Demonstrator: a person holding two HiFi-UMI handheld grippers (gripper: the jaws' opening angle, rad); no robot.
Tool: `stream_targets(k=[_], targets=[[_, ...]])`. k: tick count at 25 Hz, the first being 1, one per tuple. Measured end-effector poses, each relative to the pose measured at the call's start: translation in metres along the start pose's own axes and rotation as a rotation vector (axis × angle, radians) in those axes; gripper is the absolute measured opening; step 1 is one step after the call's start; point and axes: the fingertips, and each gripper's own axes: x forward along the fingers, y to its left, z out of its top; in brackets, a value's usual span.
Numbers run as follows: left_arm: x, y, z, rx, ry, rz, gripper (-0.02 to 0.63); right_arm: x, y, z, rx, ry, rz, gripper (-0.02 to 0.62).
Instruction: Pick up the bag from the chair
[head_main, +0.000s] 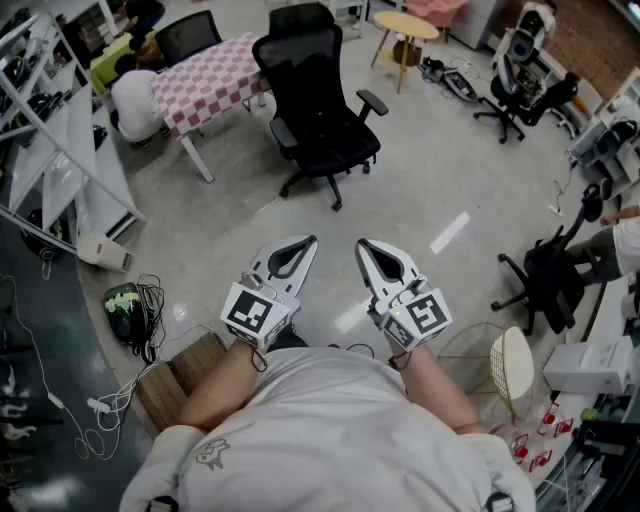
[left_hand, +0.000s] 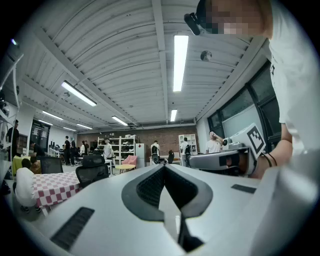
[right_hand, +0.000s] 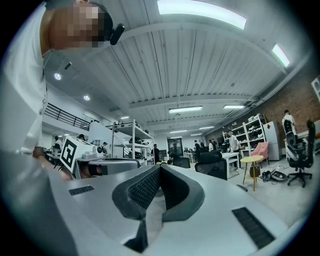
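A black office chair (head_main: 322, 118) stands on the grey floor ahead of me; it also shows small in the left gripper view as the chair (left_hand: 92, 172) and in the right gripper view as the chair (right_hand: 212, 165). I cannot tell a bag apart from its dark seat. My left gripper (head_main: 310, 241) and right gripper (head_main: 362, 243) are held side by side in front of my chest, well short of the chair, tips pointing toward it. Both are shut with nothing between the jaws, as the left gripper (left_hand: 162, 167) and right gripper (right_hand: 160, 167) show in their own views.
A table with a checked cloth (head_main: 205, 82) stands left of the chair, a round wooden table (head_main: 405, 24) behind it. White racks (head_main: 60, 150) line the left side. Cables and a dark bundle (head_main: 125, 305) lie at my left, a white fan (head_main: 515, 365) and another chair (head_main: 550, 275) at my right.
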Motion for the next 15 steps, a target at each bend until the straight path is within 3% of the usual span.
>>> stream_targets(k=[15], targets=[[0.009, 0.05, -0.009, -0.02, -0.003, 0.009, 0.012, 0.047, -0.007, -0.003, -0.024, 0.01, 0.008, 0.034]])
